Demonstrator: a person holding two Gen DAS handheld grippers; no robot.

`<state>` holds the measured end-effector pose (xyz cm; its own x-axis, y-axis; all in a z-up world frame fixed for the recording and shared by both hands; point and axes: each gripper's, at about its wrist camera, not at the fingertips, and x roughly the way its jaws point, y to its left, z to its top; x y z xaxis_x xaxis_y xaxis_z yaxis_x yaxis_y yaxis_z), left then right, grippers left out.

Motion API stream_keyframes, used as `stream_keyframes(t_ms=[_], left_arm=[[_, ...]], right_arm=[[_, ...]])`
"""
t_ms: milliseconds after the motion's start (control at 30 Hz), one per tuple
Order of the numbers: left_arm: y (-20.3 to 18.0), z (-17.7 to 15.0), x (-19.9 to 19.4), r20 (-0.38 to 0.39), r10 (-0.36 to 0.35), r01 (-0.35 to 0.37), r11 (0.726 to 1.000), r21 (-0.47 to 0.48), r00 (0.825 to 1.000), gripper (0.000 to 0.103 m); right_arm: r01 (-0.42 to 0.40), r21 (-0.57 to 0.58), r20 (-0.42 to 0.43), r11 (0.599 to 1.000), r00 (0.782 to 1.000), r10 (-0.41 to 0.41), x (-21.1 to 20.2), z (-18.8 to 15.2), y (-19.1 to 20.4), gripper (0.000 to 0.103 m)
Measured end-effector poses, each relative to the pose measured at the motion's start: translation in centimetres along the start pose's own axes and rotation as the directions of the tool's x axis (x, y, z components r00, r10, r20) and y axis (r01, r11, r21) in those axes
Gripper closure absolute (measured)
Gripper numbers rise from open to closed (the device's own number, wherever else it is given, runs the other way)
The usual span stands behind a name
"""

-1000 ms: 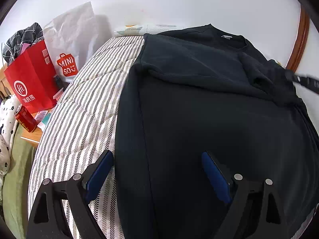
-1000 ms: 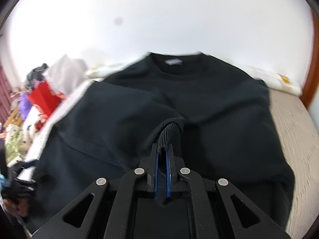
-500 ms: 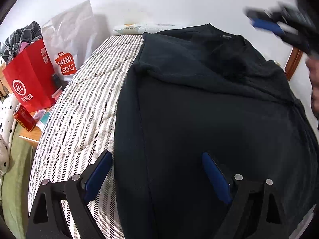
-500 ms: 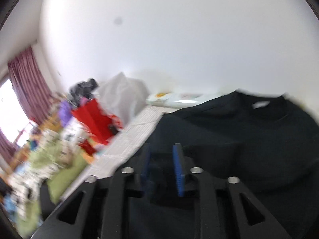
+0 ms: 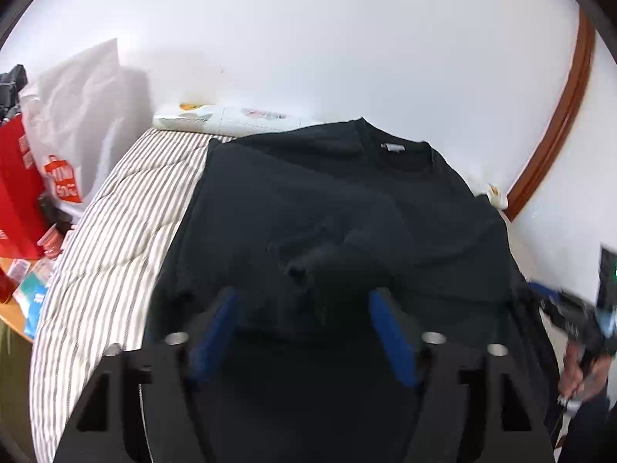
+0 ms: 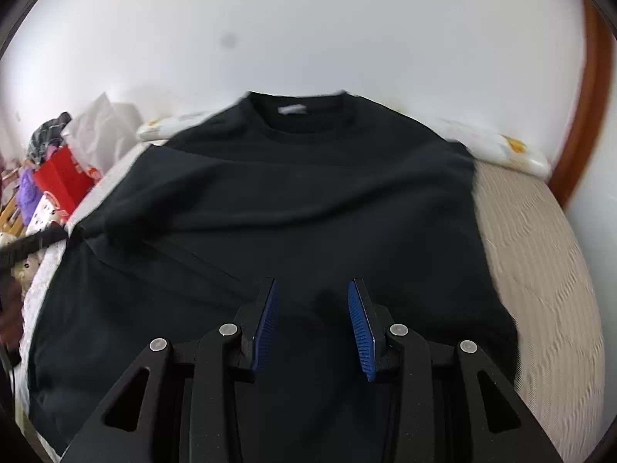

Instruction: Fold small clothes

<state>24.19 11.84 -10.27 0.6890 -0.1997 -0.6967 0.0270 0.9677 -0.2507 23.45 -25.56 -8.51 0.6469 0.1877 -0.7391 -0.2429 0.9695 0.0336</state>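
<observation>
- White wall backs a bed [image 5: 115,231] with a striped cover, and the black sweatshirt [image 5: 347,212] lies spread flat on it, collar toward the wall.
- Left gripper [image 5: 304,332] hangs over the near part of the sweatshirt, its blue pads about half apart and closing; dark cloth lies under and between them, but the blur hides whether the pads touch it.
- Right gripper [image 6: 313,328] stands over the lower middle of the sweatshirt [image 6: 308,212], its jaws narrowly parted and nothing pinched between the pads.
- From the left wrist view the right gripper [image 5: 570,308] shows blurred at the sweatshirt's right edge, with a hand [image 5: 578,374] below it.
- Sweatshirt's left edge runs straight down the bed, leaving a broad strip of bare striped cover beside it.
- Its right edge stops short of the bed's side, with a bare band of cover [image 6: 540,270] beyond.
- One sleeve is folded across the chest, its cuff [image 5: 300,266] lying near the middle, just ahead of the left gripper.
- Pillows [image 6: 501,146] lie along the wall behind the collar.
- Past the bed's left side stand a red bag [image 5: 15,193] and a white plastic bag [image 5: 77,115], crowding that flank.
- A curved wooden frame [image 5: 559,115] rises at the far right.
</observation>
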Motion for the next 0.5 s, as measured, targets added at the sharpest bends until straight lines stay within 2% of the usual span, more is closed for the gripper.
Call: stream_keyframes(t_ms=[167,300,400,500], left_arm=[[0.2,1.6,4.2,-0.039,0.011,-0.010,1.000,0.012,0.999,0.055],[1.0,1.9,6.9,-0.080,0.009,-0.009,1.000,0.002,0.997,0.063],[0.9,1.6,7.8,-0.082,0.029,-0.028,1.000,0.012,0.996,0.070],[0.6,1.4,7.6,-0.055,0.048,-0.046,0.998,0.040,0.997,0.081]], right_arm=[[0.059,0.007,0.012,0.998,0.998,-0.059,-1.4,-1.6,-2.1,0.066],[0.049,0.046,0.015,0.998,0.999,-0.050,-1.4,-1.7,-3.0,0.065],[0.038,0.063,0.007,0.997,0.999,-0.038,-0.7,-1.4,-3.1,0.065],[0.039,0.054,-0.006,0.998,0.999,-0.039,0.2,-1.4,-2.8,0.065]])
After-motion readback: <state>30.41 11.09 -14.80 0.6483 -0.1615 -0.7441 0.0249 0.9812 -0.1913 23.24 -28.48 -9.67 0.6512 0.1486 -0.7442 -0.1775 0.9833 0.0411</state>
